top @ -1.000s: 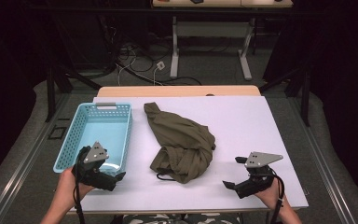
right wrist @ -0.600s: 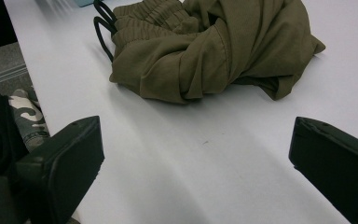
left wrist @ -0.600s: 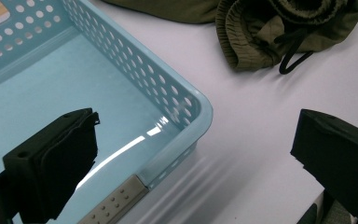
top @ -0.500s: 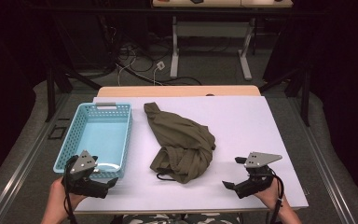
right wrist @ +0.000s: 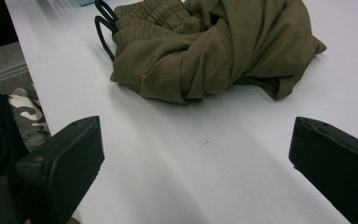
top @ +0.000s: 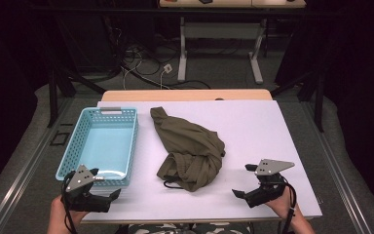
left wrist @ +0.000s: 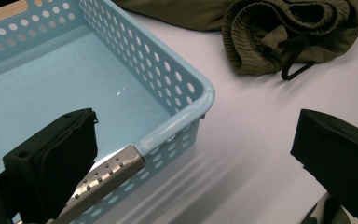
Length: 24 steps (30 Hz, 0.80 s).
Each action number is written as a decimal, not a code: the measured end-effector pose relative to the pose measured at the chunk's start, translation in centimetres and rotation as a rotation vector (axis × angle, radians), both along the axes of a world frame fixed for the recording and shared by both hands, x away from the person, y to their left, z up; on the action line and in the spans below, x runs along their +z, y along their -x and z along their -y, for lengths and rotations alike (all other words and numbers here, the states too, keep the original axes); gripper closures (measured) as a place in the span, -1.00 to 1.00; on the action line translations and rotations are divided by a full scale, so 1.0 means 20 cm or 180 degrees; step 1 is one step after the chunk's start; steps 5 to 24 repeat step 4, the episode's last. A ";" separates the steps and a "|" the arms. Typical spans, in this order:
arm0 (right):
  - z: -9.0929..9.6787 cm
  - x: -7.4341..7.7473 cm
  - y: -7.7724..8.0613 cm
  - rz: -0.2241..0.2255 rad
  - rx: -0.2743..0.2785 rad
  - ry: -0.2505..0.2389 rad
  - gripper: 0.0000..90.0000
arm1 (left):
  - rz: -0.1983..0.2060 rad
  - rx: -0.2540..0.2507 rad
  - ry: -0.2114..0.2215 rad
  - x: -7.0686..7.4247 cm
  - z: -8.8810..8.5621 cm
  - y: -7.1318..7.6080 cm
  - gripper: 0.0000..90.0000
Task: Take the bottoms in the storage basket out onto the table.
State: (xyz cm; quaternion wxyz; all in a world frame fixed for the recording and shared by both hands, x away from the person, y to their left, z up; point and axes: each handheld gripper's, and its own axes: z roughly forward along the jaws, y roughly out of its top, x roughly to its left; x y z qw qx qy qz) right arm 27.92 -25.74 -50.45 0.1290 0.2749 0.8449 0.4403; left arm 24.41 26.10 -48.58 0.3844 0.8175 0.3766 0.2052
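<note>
An olive-green garment (top: 190, 148) with a black drawstring (right wrist: 103, 28) lies crumpled at the middle of the white table (top: 272, 131). To its left stands a light blue perforated basket (top: 135, 141) with nothing in it. My left gripper (top: 106, 183) is open at the basket's near right corner, by the table's front edge. In the left gripper view the basket's corner (left wrist: 200, 91) sits between the wide jaws, and the garment (left wrist: 270, 28) lies beyond. My right gripper (top: 242, 180) is open and holds nothing at the front right. It faces the garment (right wrist: 223, 46) across bare table.
The table's front edge runs just under both hands, and camouflage-patterned trousers (right wrist: 25, 114) show below it. A wooden strip (top: 185, 95) borders the far side. Beyond lie floor cables (top: 141, 63) and a desk frame (top: 182, 48). Bare table lies right of the garment.
My left gripper has drawn back from over the basket's near end toward the front edge of the table. The right gripper and the garment have stayed put.
</note>
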 end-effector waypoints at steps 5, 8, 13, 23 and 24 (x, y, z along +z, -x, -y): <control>0.00 0.00 0.00 -0.0007 0.0001 0.0009 -0.94 | 0.0052 0.0017 -0.0061 0.00 0.01 0.01 -1.00; 0.00 0.00 0.00 -0.0007 0.0001 0.0009 -0.94 | 0.0052 0.0017 -0.0061 0.00 0.01 0.01 -1.00; 0.00 0.00 0.00 -0.0007 0.0001 0.0009 -0.94 | 0.0052 0.0017 -0.0061 0.00 0.01 0.01 -1.00; 0.00 0.00 0.00 -0.0007 0.0001 0.0009 -0.94 | 0.0052 0.0017 -0.0061 0.00 0.01 0.01 -1.00; 0.00 0.00 0.00 -0.0007 0.0001 0.0009 -0.94 | 0.0052 0.0017 -0.0061 0.00 0.01 0.01 -1.00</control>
